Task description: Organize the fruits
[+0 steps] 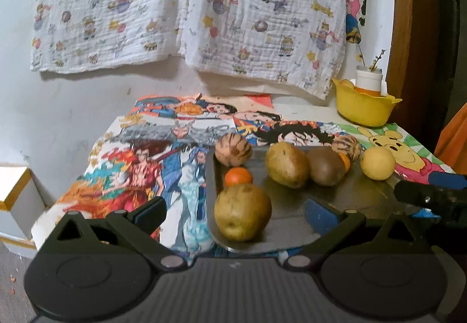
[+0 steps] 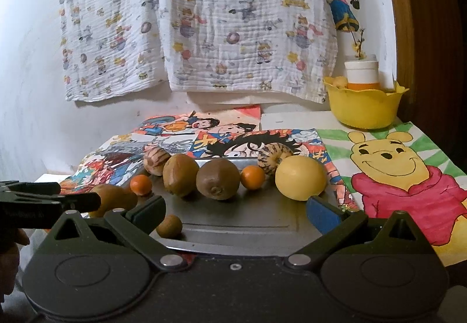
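Fruit spread on a metal tray (image 2: 248,223) atop the picture-covered worktop (image 2: 408,177).

Largest to smallest: brown-green pears (image 1: 287,164), a round yellow fruit (image 2: 300,181), a kiwi (image 2: 217,178) lying stem-end toward the camera, two striped gourd-like fruits (image 1: 233,149), small oranges (image 2: 252,176) — all loose. Left gripper (image 1: 233,209) and right gripper (image 2: 235,209) both gape wide, holding nothing.

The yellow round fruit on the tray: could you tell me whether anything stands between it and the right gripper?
Nothing visible does. In the right wrist view the yellow round fruit sits just beyond the open right gripper, with only bare metal tray between. The small brown fruit lies off to the left.
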Demonstrator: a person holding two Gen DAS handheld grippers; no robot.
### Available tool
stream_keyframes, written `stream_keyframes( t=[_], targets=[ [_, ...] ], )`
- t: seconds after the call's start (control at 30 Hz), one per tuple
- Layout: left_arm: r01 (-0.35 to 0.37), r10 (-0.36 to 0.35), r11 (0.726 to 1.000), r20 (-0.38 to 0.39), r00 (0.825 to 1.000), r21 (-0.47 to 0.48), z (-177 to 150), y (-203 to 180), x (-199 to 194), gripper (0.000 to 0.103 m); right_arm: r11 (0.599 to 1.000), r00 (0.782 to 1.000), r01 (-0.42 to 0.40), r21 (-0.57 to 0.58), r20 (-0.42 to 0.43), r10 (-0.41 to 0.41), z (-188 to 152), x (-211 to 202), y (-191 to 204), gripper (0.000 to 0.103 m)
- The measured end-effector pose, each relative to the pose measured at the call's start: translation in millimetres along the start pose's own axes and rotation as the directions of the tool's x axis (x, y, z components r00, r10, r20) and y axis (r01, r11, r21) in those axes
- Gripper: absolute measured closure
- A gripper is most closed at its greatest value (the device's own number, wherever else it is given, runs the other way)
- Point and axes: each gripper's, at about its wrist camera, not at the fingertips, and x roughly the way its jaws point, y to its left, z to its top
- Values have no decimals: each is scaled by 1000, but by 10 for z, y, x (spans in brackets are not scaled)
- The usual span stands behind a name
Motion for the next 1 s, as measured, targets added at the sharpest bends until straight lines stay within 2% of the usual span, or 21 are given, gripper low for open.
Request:
stream_keyframes(
  t=[0.3,0.47,1.0],
  targets=[
    [-19,19,1000,-4,1000,4,-144,2,-120,1,1000,1000,-4,-15,-1,4,-84,-96,55,1],
    [-27,27,999,-5,1000,-20,-169,38,-172,1,1000,1000,-5,-20,7,5,-158,-188,93,1],
    [-43,43,999,-17,999,-5,-256,-19,-273,1,1000,1000,-13,-17,-3,13,-279,-301,105,1]
  ],
)
